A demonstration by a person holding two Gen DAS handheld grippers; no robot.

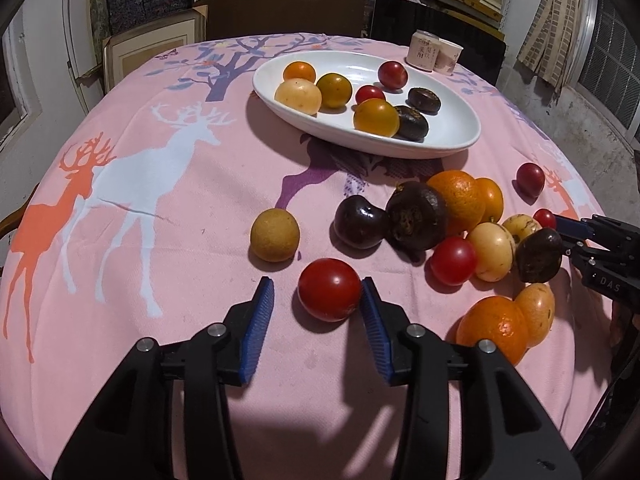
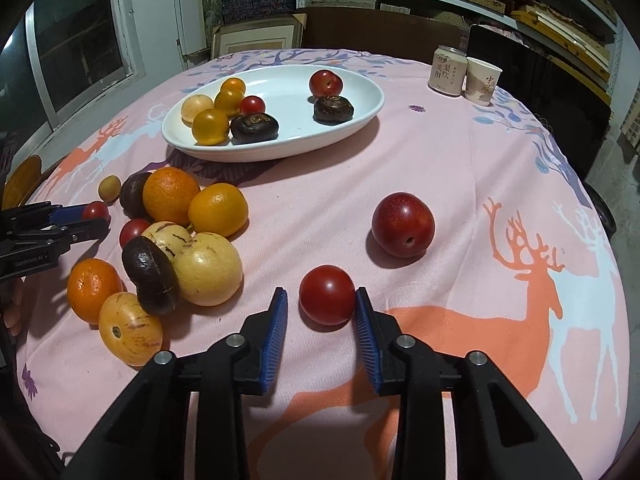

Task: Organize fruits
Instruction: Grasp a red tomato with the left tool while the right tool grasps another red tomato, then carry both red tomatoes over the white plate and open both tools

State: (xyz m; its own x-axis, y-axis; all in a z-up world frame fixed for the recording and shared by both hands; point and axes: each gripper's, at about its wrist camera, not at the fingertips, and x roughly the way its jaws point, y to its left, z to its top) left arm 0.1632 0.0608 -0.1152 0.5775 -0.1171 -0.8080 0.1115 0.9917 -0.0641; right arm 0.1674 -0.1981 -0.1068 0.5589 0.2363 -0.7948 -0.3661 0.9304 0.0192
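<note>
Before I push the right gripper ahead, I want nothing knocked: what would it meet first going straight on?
The small red tomato between the right gripper fingers, touching one pad. Beyond it, probably the red plum, slightly right; depth is unclear.

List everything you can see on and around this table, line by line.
Tablecloth: one, pink with deer print, over the table.
Dish: one, white, oval, far side.
Yellow-orange fruits: three, in the dish.
Oranges: three, orange, in the pile on the cloth.
Pale yellow fruits: four; one in the dish, three in the pile.
Dark brown fruits: five; two in the dish, three in the pile.
Plums: two, red; one in the dish, one alone on the cloth.
Cherry tomatoes: four, red; one in the dish, one in the pile, one between each gripper's jaws.
Small tan fruit: one, beside the pile.
Can: one, pale, far edge.
Paper cup: one, pale, beside the can.
Left gripper: black, blue pads, open.
Right gripper: same, open.
</note>
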